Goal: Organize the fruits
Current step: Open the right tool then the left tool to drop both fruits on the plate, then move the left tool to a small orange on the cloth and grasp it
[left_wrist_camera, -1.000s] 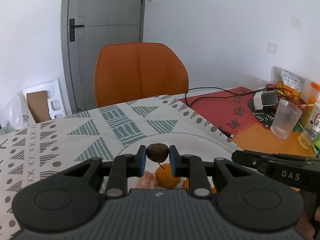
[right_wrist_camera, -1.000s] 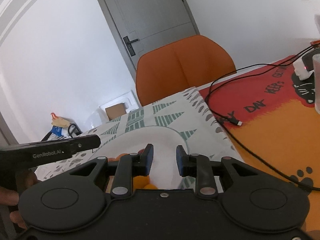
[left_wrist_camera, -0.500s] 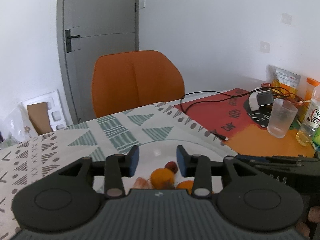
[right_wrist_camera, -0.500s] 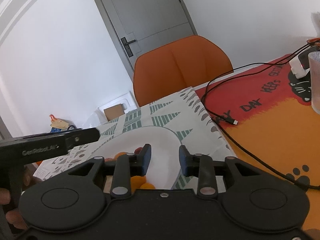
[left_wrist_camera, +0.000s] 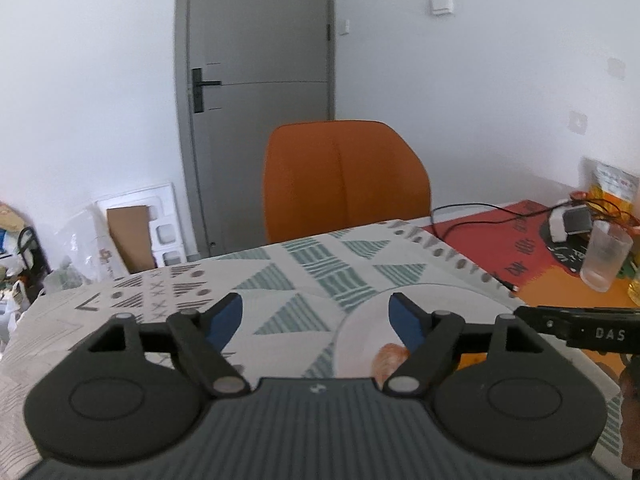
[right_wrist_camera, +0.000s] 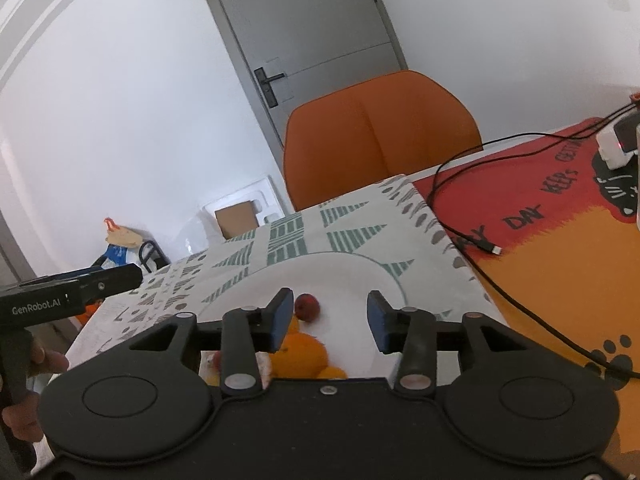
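Note:
A white plate (right_wrist_camera: pixel 340 264) rests on the patterned tablecloth (left_wrist_camera: pixel 320 264). On it lie a small red fruit (right_wrist_camera: pixel 307 306) and an orange fruit (right_wrist_camera: pixel 300 350), with more pieces hidden behind the gripper body. My right gripper (right_wrist_camera: pixel 329 314) hovers over the plate, its jaws opening. The red fruit shows just inside the left pad, untouched. My left gripper (left_wrist_camera: pixel 316 312) stands to the left of the plate (left_wrist_camera: pixel 360 320), its jaws opening wide with nothing between them. A pale orange fruit piece (left_wrist_camera: pixel 390 356) peeks out by its right finger.
An orange chair (left_wrist_camera: pixel 344 176) stands behind the table, in front of a grey door (left_wrist_camera: pixel 256 80). A red and orange mat (right_wrist_camera: pixel 560 208) on the right carries a black cable (right_wrist_camera: pixel 472 236), a charger (left_wrist_camera: pixel 568 222) and a glass cup (left_wrist_camera: pixel 604 256).
The left gripper let go of the small dark fruit over the plate, spread its jaws wide and drew away to the left. The right gripper's jaws widened; it stayed in place.

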